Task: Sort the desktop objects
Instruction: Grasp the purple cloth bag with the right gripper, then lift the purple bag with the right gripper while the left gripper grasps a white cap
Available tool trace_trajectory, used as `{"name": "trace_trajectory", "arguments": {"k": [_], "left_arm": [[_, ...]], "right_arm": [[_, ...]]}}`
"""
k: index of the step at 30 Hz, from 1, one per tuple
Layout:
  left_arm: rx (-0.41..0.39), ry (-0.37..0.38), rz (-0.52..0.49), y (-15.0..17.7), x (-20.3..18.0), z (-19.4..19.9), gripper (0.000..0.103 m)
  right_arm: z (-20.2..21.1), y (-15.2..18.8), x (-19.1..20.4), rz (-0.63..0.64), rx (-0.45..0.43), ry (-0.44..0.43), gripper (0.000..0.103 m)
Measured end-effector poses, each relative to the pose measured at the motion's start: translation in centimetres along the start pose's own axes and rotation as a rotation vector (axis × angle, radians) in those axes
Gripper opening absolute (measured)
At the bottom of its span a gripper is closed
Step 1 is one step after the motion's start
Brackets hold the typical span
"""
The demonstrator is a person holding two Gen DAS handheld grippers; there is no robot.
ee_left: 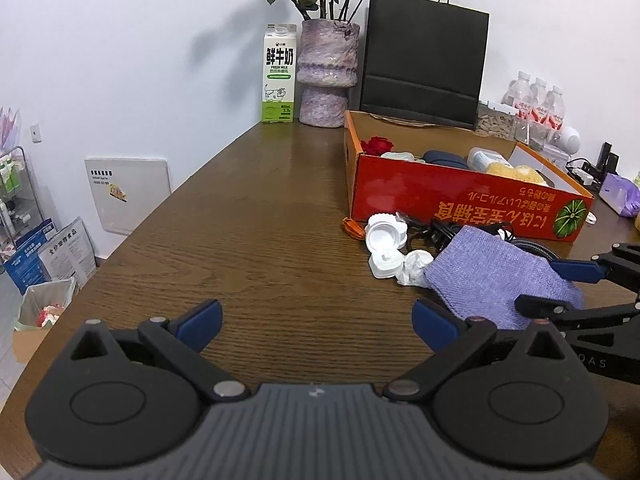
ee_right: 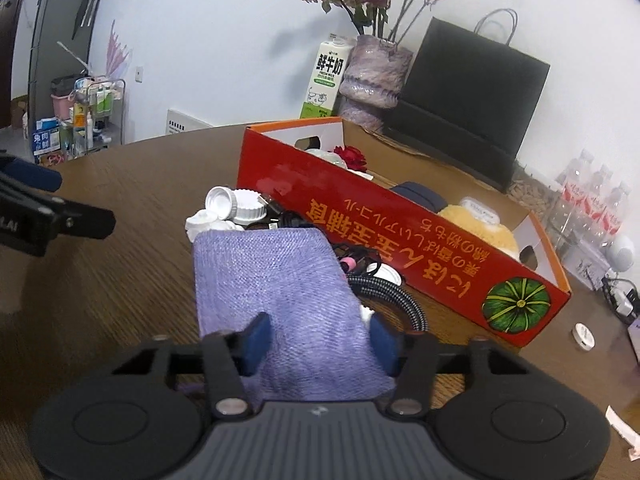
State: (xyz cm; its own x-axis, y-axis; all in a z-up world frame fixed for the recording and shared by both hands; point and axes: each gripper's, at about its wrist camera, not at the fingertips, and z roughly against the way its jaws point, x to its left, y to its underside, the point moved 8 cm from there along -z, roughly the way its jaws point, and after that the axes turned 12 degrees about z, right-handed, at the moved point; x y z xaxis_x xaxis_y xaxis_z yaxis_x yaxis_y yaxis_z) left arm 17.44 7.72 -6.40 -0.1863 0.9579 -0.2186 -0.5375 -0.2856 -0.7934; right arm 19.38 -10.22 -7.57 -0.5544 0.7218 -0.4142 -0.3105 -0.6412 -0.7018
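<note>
a lilac knitted cloth (ee_right: 276, 300) lies flat on the wooden desk beside the red cardboard box's (ee_right: 400, 240) long side, overlapping white plastic caps (ee_right: 236, 208) and tangled black cables (ee_right: 384, 296).

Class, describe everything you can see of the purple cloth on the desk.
The purple cloth is a lilac, coarsely woven rectangle, apparently folded. It lies on the brown wooden table in front of the red box, its far end over a pile of white caps and black cables. The right gripper straddles its near end, a blue finger at each edge; whether it clamps the cloth is unclear.
</note>
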Motion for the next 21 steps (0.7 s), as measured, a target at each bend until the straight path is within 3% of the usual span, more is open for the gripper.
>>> {"name": "trace_trajectory", "arguments": {"k": [5,8,21], "left_arm": [[0.002,0.002,0.000,0.2,-0.1,0.0,0.103],[-0.001,-0.003,0.002,0.1,0.0,0.2,0.103],[-0.029,0.010,-0.031,-1.0,-1.5,0.4,0.103]], "right_arm": [[0.4,0.1,0.0,0.030,-0.020,0.016,0.028],[0.8,-0.2,0.0,0.027,-0.044,0.003,0.012],[4.4,-2.1,-3.5,-0.172,-0.193,-0.022,0.008]]}}
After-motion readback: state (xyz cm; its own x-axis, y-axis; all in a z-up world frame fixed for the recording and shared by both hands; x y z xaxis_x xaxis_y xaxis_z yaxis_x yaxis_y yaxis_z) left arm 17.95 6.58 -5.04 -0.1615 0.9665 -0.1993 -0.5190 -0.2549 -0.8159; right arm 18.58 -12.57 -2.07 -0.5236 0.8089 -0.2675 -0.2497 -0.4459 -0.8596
